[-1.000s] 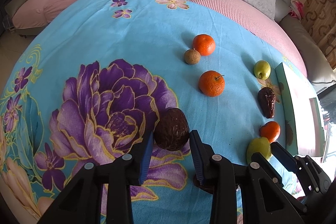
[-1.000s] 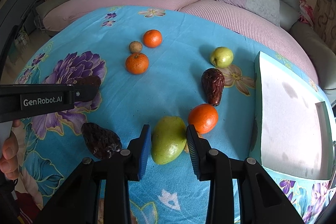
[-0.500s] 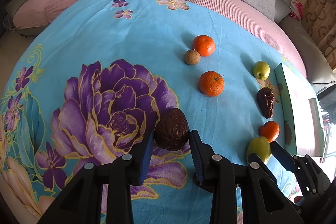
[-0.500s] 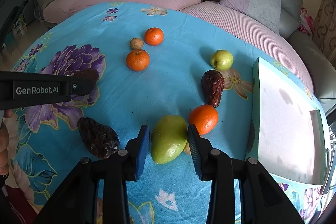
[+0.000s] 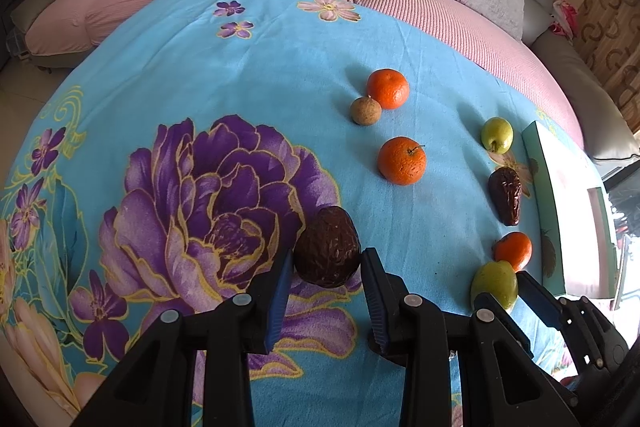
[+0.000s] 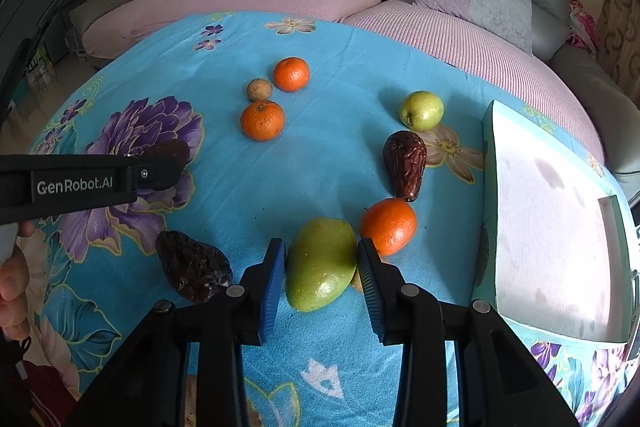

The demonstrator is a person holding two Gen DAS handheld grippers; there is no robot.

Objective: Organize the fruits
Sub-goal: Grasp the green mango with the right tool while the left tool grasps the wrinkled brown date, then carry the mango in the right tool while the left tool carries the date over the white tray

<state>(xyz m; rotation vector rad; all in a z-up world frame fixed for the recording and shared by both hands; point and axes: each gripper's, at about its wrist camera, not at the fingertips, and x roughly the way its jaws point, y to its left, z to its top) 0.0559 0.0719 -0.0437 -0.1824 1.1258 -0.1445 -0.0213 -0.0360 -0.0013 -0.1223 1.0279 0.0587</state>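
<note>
Left gripper (image 5: 326,281): it is spread wide, with a dark brown wrinkled fruit (image 5: 327,253) between its blue pads. A small gap shows on each side, so it is not clamping the fruit. The fruit lies on the blue flowered cloth (image 5: 248,67), at the edge of the big purple flower.

Right gripper (image 6: 322,273): its jaws stand on both sides of the green mango (image 6: 322,263). The pads are very near the skin or just touching it; I cannot tell if they press. The mango lies on the cloth.

Near the mango: an orange (image 6: 388,225) is just beside it on the right, touching or almost touching the right pad. A dark wrinkled date (image 6: 192,269) lies to the left of the left finger.

Farther fruits: another dark date (image 6: 404,163), a green apple (image 6: 421,109), two more oranges (image 6: 262,120) (image 6: 291,74) and a small brown round fruit (image 6: 259,89) between them.

Container: a pale green box (image 6: 552,227) stands at the right, its white inside holds no fruit.
</note>
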